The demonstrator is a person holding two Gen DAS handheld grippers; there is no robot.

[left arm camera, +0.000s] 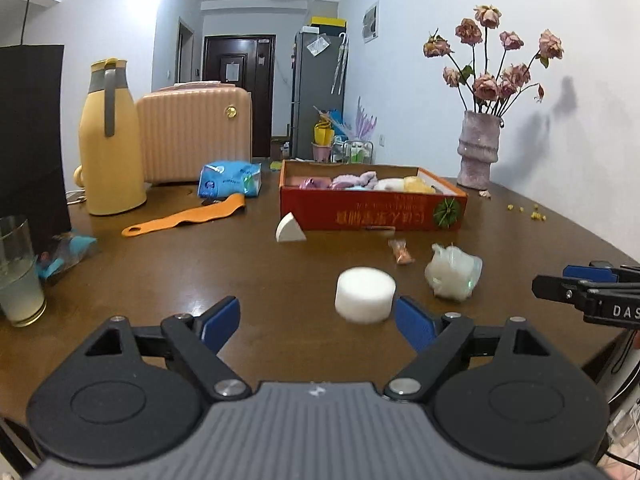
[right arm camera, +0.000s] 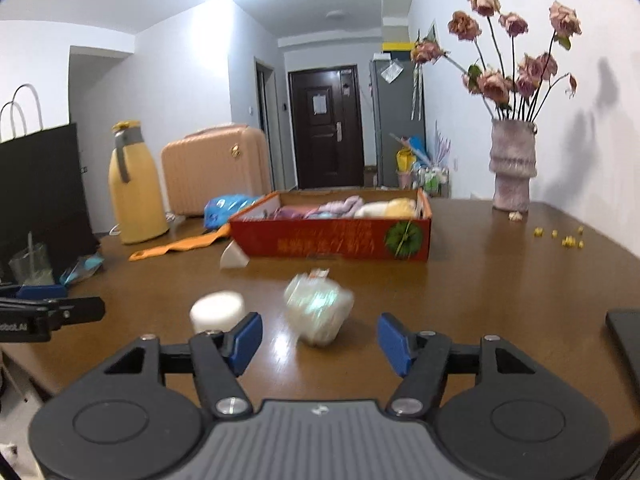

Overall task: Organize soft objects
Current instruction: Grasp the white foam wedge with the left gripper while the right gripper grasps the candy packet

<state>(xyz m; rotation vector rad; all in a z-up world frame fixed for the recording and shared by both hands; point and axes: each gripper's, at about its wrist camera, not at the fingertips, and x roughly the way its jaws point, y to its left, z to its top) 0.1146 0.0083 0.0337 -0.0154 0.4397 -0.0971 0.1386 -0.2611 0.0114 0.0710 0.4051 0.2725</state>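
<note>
A red cardboard box (left arm camera: 372, 210) (right arm camera: 336, 236) holds several soft items at the table's middle. A white foam cylinder (left arm camera: 365, 294) (right arm camera: 217, 310) lies just ahead of my open left gripper (left arm camera: 318, 326), nearer its right finger. A crumpled white plastic bundle (left arm camera: 454, 272) (right arm camera: 318, 308) lies ahead of my open right gripper (right arm camera: 320, 340), between the finger lines. A white foam wedge (left arm camera: 290, 229) (right arm camera: 234, 258) rests by the box's front left corner. A small orange wrapped piece (left arm camera: 401, 251) lies in front of the box.
A yellow jug (left arm camera: 110, 140), a peach case (left arm camera: 196, 136), a blue packet (left arm camera: 230, 180), an orange strap (left arm camera: 184, 216), a black bag (left arm camera: 32, 136) and a glass (left arm camera: 18, 272) stand at the left. A vase of dried roses (left arm camera: 478, 148) (right arm camera: 512, 164) is back right. A dark flat object (right arm camera: 626, 340) lies at the right edge.
</note>
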